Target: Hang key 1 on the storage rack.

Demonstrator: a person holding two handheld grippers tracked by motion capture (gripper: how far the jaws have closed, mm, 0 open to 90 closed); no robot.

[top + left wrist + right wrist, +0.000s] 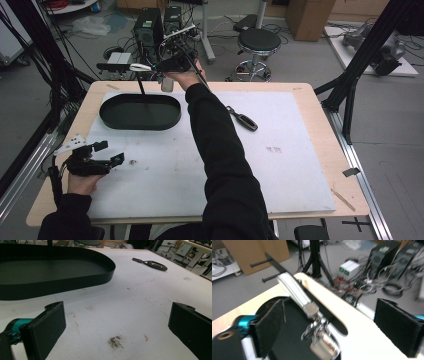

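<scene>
Releasing looks underway: your right gripper (327, 330) has its jaws spread around a silver keyring tool (312, 322) above the black oval tray (140, 112) at upper left. Your left gripper (102, 152), jaws wide apart and empty, waits lower left; the black key fob (244, 120) at centre remains.

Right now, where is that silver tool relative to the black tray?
In the high view the silver tool hangs between the right gripper's open jaws, above the far rim of the black tray, at the table's far left.

We see the silver metal tool (312, 322) blurred and cut off at the bottom edge, and the black oval tray (62, 280) cropped at the left.
</scene>
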